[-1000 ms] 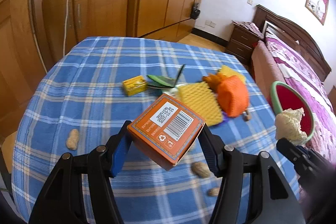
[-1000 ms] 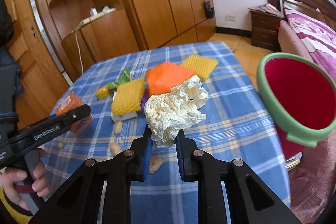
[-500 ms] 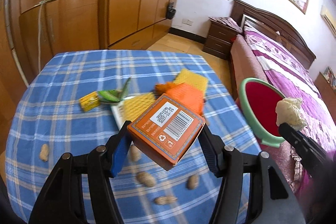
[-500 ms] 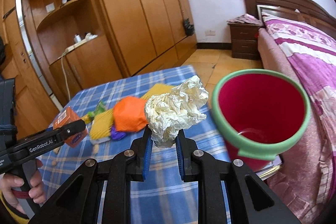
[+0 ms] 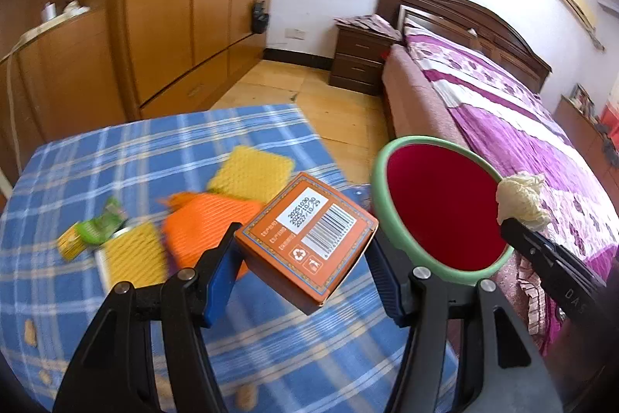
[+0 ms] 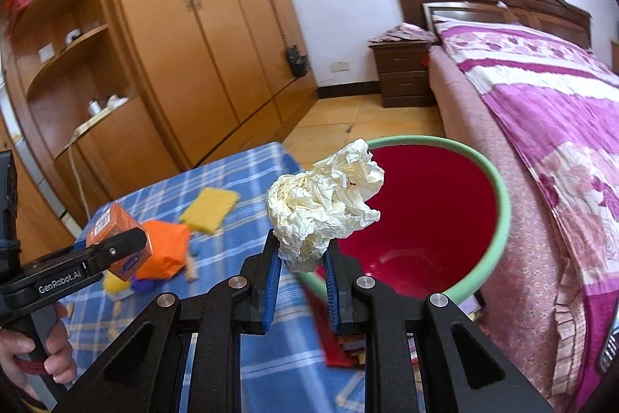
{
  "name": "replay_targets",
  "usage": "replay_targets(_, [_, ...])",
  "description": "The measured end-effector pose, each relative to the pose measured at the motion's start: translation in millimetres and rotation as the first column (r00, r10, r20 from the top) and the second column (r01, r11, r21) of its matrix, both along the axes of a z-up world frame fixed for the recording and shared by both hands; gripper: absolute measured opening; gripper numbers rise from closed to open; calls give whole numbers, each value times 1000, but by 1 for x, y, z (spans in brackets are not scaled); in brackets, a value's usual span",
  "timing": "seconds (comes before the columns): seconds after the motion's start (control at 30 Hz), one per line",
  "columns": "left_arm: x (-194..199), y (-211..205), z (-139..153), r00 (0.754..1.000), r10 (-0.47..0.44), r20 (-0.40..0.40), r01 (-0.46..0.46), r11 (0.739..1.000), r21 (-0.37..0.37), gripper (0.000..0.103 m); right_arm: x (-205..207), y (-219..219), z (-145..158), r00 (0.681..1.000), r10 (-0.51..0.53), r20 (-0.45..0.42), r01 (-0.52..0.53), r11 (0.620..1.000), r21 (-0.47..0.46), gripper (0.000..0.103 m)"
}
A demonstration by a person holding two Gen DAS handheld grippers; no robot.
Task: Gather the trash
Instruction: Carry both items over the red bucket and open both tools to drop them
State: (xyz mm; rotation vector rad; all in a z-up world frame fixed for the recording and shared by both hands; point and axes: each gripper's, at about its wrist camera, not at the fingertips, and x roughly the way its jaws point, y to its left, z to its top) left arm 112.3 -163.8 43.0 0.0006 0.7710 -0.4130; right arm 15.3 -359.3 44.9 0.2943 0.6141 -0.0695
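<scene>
Left gripper: the left gripper (image 5: 305,250) clamps an orange carton (image 5: 307,239) across its sides, barcode face up, tilted; its jaws stand fairly wide because the box is wide.
Right gripper: the right gripper (image 6: 301,266) pinches a crumpled wad of pale paper (image 6: 325,200) at its lower end, jaws nearly together.
What has changed: a second ago both views were filled by the blue checked tablecloth (image 5: 116,157); now both have swung towards the bed side, and the red bin with a green rim (image 6: 499,204) has grown large in both views. In the left wrist view the carton, earlier over mid-table, now sits just beside the bin's near rim.
Paper now: in the right wrist view the wad overlaps the bin's mouth, so it looks to be at or just short of the opening; the depth cannot be told for certain.
Bin: it stands off the table's edge, by the bed (image 6: 541,111), mouth tipped towards the cameras, and looks empty.
Still on the table: an orange foam net (image 5: 209,231), two yellow foam nets (image 5: 251,169), a green wrapper (image 5: 100,227), a small yellow pack (image 5: 71,244) and scattered peanuts (image 5: 29,331).
Meaning for the task: both pieces appear ready to drop; the paper probably first, the carton needing to travel a little further over the rim. More trips are likely.
</scene>
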Motion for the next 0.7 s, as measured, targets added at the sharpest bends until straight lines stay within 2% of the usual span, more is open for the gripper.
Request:
replay_targets(0.33, [16, -74, -9, 992, -123, 11, 123, 992, 26, 63, 1, -56, -20, 996, -91, -11, 91, 995, 44, 21])
replay_targets(0.7, [43, -128, -37, 976, -214, -48, 217, 974, 70, 63, 13, -88, -36, 986, -161, -48, 165, 981, 98, 27])
